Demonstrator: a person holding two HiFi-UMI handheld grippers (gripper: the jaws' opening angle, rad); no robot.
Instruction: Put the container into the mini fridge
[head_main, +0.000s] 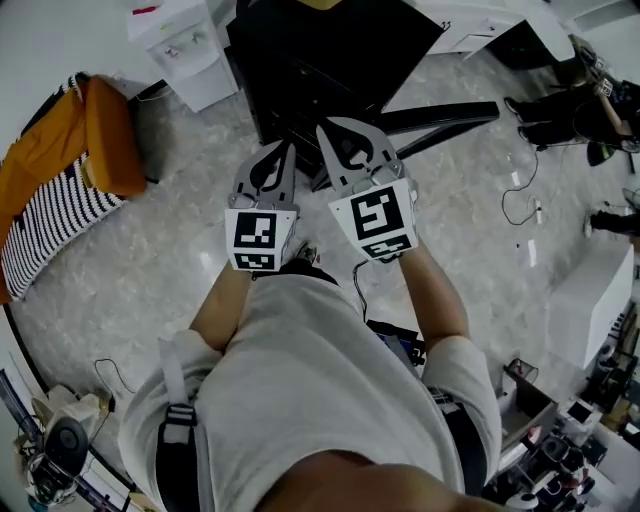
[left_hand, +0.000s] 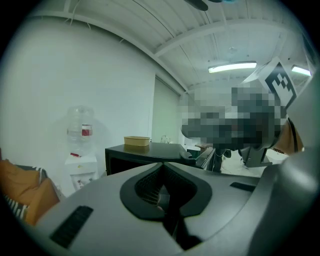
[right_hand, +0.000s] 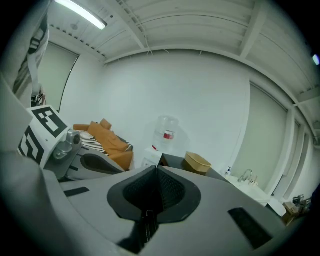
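Observation:
A tan, open-topped container (left_hand: 137, 141) stands on top of the black mini fridge (left_hand: 150, 152); the right gripper view shows the container (right_hand: 196, 162) on the same black top. In the head view the fridge (head_main: 320, 60) is just ahead of both grippers, its door (head_main: 440, 115) swung out to the right. My left gripper (head_main: 290, 146) and right gripper (head_main: 321, 127) are held side by side, pointing at the fridge and short of it. Both pairs of jaws are closed together with nothing between them, as the left gripper (left_hand: 161, 165) and right gripper (right_hand: 156, 169) show up close.
A white water dispenser (head_main: 185, 45) stands left of the fridge. An orange sofa with a striped cushion (head_main: 60, 170) lines the left wall. Cables (head_main: 520, 200) lie on the marble floor to the right, and white furniture with clutter (head_main: 590, 300) fills the right edge.

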